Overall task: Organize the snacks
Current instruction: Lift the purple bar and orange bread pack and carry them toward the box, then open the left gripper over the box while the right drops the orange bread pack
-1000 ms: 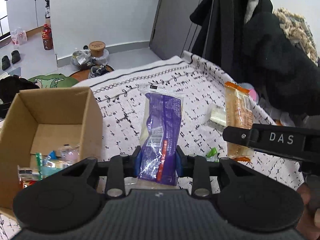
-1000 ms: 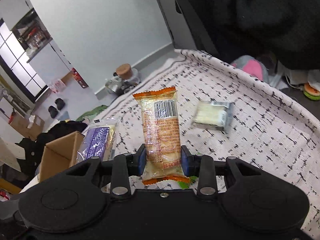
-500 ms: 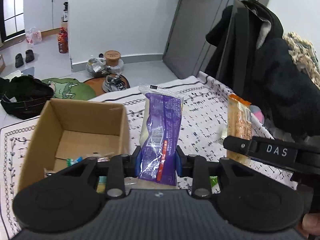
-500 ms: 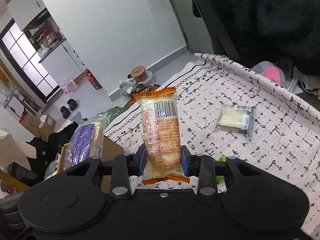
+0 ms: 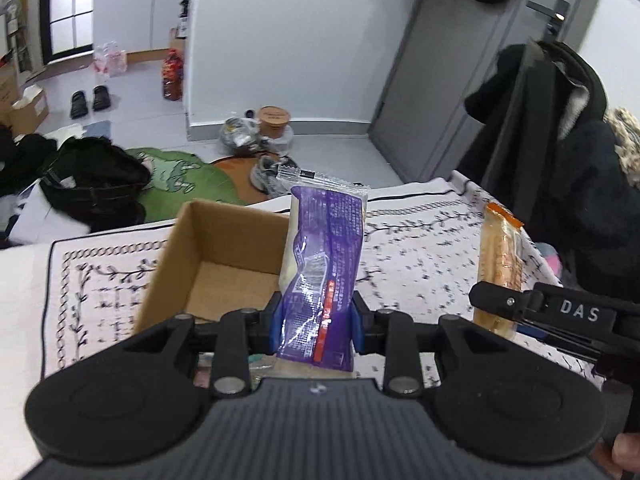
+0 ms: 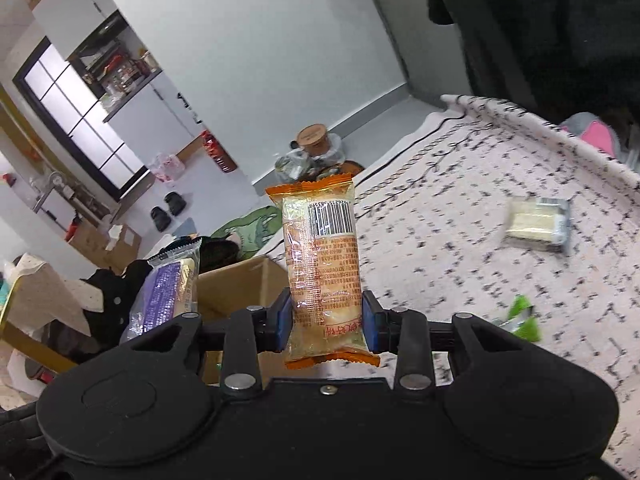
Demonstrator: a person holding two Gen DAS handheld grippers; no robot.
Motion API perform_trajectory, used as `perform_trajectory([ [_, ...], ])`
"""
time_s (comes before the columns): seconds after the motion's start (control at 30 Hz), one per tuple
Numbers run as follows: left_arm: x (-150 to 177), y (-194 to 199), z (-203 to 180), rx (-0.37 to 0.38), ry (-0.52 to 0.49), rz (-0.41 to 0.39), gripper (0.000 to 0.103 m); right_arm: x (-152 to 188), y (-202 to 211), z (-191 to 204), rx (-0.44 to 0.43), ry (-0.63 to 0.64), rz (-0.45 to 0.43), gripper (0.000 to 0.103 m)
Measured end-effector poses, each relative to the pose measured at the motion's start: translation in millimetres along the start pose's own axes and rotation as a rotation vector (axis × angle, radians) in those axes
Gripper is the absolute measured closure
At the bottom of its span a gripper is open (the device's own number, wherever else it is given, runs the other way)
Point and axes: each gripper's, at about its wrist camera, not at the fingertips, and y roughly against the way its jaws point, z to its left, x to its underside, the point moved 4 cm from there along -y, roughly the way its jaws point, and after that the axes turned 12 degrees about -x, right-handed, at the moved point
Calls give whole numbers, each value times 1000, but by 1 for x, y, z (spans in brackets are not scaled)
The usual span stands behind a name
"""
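The left claw [image 5: 316,322] is gripping a purple snack packet [image 5: 322,268] upright, while the right claw [image 6: 327,322] is clamping an orange-edged one [image 6: 322,268]. A cardboard box [image 5: 224,256] is sitting just beyond on the patterned bench [image 5: 420,248], with a pale wrapped snack [image 6: 536,224] lying apart.

Both of the 2 fisheye views look forward and downward along their own hand-held gripper, close over the patterned cloth [image 5: 420,240]. Both share the box [image 5: 224,248] [image 6: 240,280], floor clutter and each other's packet.

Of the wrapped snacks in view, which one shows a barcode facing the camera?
The orange-wrapped snack held upright in the right gripper. Its barcode sits near the top. The purple-wrapped snack in the left gripper shows none, and the pale packet on the cloth is too blurred to tell.
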Motion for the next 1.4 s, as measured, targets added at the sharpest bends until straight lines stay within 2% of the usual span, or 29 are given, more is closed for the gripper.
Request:
perform_trajectory([
  [0.33, 0, -16, 41, -53, 57, 40, 70, 10, -22, 26, -40, 8, 38, 69],
  [0.43, -1, -18, 49, -84, 76, 25, 68, 12, -27, 32, -46, 15, 47, 69],
  [0.67, -1, -14, 56, -69, 107, 27, 60, 12, -42, 52, -79, 18, 65, 68],
  [0.73, -1, -12, 57, -69, 114, 22, 56, 10, -45, 59, -114, 21, 61, 62],
  [0.77, -2, -11, 58, -70, 115, 21, 54, 10, -46, 61, -120, 17, 64, 56],
  [0.8, -1, -11, 59, -71, 115, 21, 51, 9, -46, 61, -122, 7, 62, 45],
  [0.83, -2, -11, 60, -72, 116, 22, 50, 9, -45, 60, -121, 1, 56, 44],
  [0.93, -2, -9, 60, -70, 118, 29, 46, 8, -40, 51, -96, -10, 56, 44],
  [1.07, 0, -8, 59, -67, 115, 54, 33, 11, -27, 33, -51, -45, 52, 44],
  [1.23, 3, -6, 50, -60, 101, 65, 30, 14, -8, 13, -3, -74, 41, 42],
  [1.4, 5, -3, 34, -42, 84, 64, 22, 11, 14, -4, 35, -79, 21, 38],
])
